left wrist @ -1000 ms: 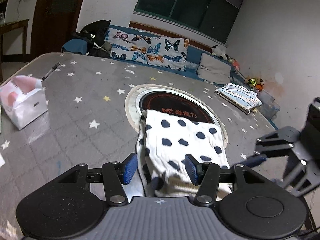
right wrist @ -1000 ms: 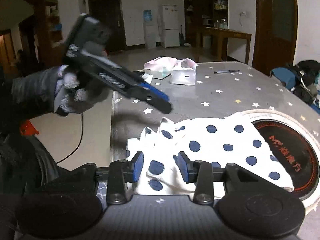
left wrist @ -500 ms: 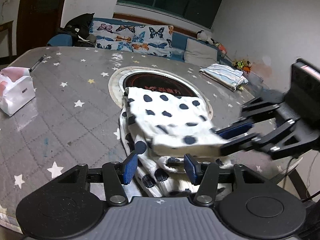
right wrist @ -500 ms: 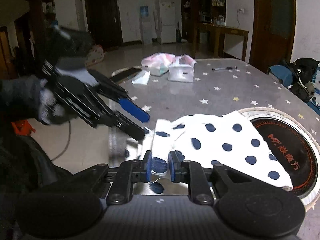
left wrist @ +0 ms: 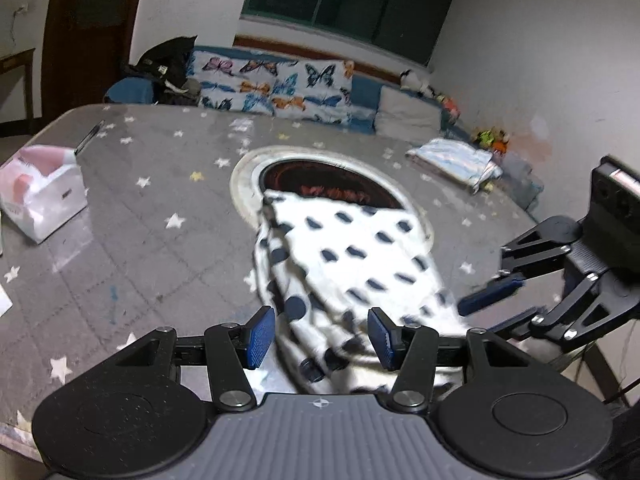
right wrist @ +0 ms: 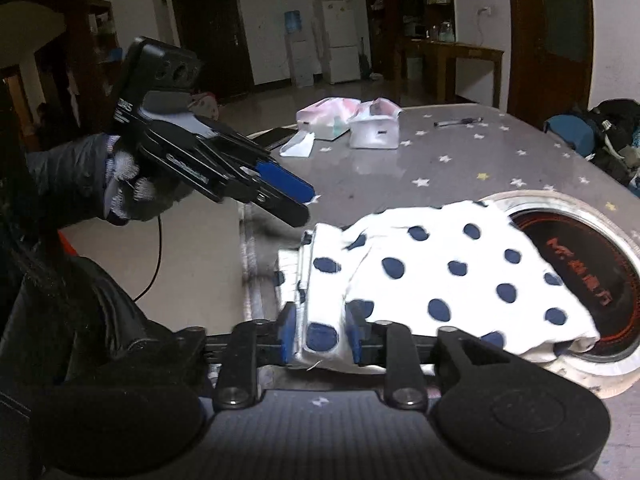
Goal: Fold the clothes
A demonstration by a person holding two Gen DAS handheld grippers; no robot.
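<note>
A folded white garment with navy dots [left wrist: 352,264] lies on the grey star-patterned table, its far end over a round hotplate inset [left wrist: 332,184]. My left gripper [left wrist: 320,338] is open above the garment's near end, holding nothing. My right gripper [right wrist: 320,330] has its blue pads about the near corner of the garment [right wrist: 440,264] with a small gap on either side. The right gripper also shows in the left wrist view [left wrist: 504,300], and the left gripper in the right wrist view [right wrist: 288,192], open, above the table's edge.
Two tissue packs [right wrist: 352,124] and a pen [right wrist: 458,122] lie on the far part of the table. A white pack [left wrist: 44,192] sits at the left. A striped folded cloth [left wrist: 456,160] lies at the far right. The table edge [right wrist: 250,264] is close to the garment.
My right gripper, shut on the garment's corner half a second ago, has widened its jaws. The lifted layer has dropped flat. My left gripper has stayed open and risen away.
</note>
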